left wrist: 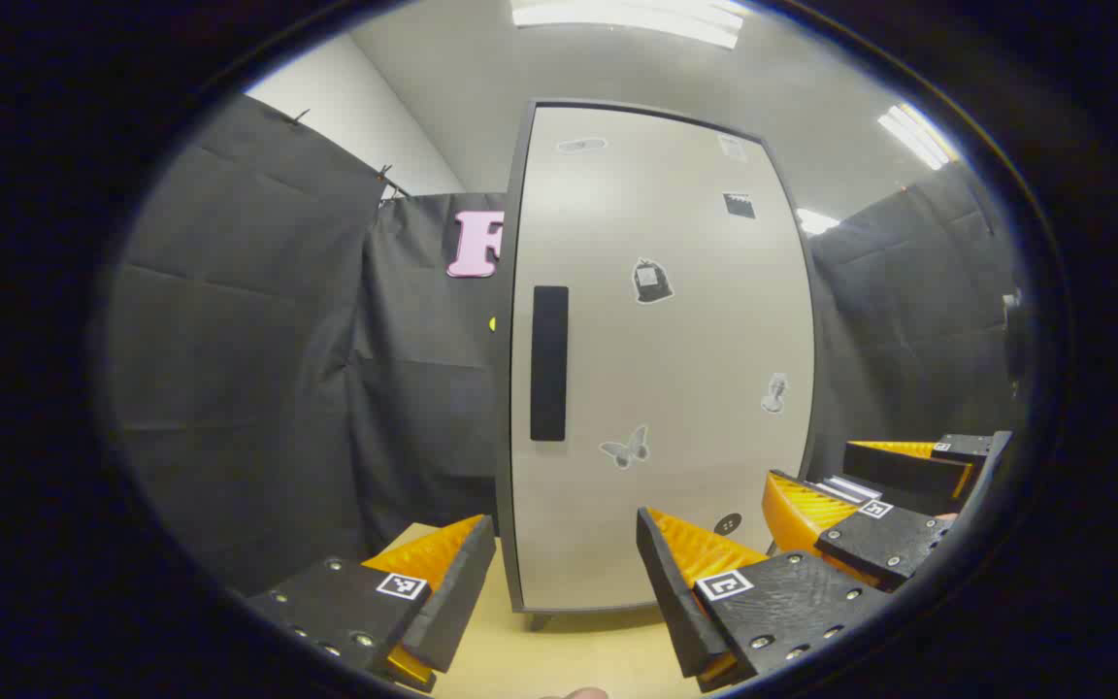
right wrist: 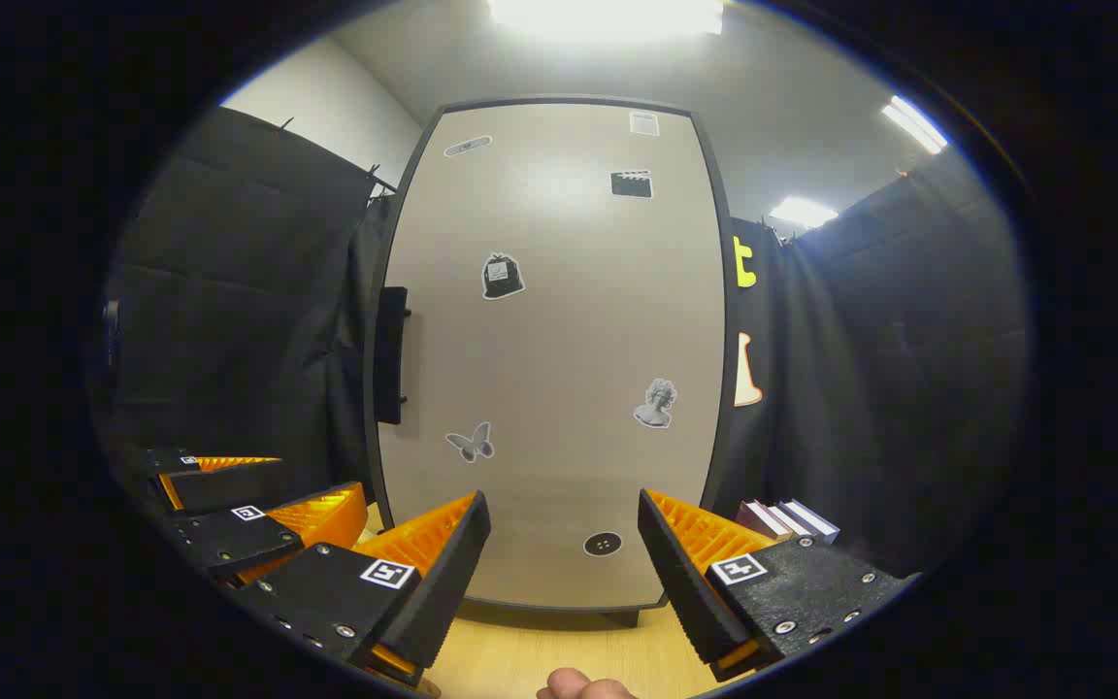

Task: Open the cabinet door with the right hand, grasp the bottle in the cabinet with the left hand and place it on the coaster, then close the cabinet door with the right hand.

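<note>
Opening step, not yet begun. Cabinet door (right wrist: pixel 549 349) shut flat against the frame, stickers across its pale face, no gap showing at either edge.

Handle (left wrist: pixel 549 363): a dark vertical bar near the door's left edge in the left gripper view; seen side-on, standing proud of the panel, in the right gripper view.

Right gripper (right wrist: pixel 559 553) held in front of the lower door, fingers spread wide, nothing between them. Not touching the panel, short of the handle and below and to the right of it.

Left gripper (left wrist: pixel 569 573) likewise spread wide and empty, low in front of the door near its handle side. Both grippers side by side, near each other, above a pale wooden tabletop (right wrist: pixel 559 646).

Bottle presumably inside the cabinet, hidden behind the closed door; exact place cannot be told. No coaster picked out on the table from here. Some books (right wrist: pixel 787 519) lying to the right of the cabinet.

Next move, as judged: right gripper up and across to the bar handle, fingers set either side of it, closed, then a pull outward along the door's swing, hinges likely on the far right edge. Left gripper best kept back, clear of the opening arc, until the interior shows.
</note>
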Demonstrator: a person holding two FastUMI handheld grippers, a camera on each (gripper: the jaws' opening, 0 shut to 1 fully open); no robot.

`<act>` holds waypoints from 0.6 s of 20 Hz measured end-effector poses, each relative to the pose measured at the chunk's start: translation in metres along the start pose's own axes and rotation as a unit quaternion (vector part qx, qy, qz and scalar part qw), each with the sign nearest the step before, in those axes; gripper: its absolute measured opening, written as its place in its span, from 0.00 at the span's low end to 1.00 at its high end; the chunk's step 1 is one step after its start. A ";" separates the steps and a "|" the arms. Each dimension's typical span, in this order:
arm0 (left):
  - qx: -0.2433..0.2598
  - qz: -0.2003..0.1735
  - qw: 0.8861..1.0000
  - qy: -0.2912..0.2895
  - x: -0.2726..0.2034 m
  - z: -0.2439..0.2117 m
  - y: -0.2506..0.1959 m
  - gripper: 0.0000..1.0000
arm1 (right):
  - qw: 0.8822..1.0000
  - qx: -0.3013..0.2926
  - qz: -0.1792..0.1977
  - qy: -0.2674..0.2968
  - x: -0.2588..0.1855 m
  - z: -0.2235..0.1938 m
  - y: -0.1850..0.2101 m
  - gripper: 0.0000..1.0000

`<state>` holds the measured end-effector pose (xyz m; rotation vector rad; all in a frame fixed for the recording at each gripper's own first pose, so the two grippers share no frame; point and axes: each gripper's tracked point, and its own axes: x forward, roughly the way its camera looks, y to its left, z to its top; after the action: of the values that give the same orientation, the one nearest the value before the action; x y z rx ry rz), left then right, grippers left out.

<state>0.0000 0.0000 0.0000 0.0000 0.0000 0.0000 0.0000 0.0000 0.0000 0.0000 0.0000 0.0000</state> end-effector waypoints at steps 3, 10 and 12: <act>-0.009 -0.007 1.000 0.004 0.002 -0.001 -0.001 0.84 | 1.000 0.008 -0.008 0.002 0.003 0.001 -0.002 0.95; -0.003 -0.004 1.000 -0.027 0.008 0.013 -0.004 0.84 | 0.999 0.031 -0.016 0.001 0.005 0.006 -0.007 0.94; 0.001 -0.006 1.000 -0.026 0.011 0.013 -0.007 0.84 | 0.999 0.031 -0.021 -0.005 0.006 0.009 -0.011 0.94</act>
<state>0.0108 -0.0067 0.0131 0.0013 -0.0516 -0.0128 0.0060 -0.0111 0.0091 0.0610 -0.0097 -0.0420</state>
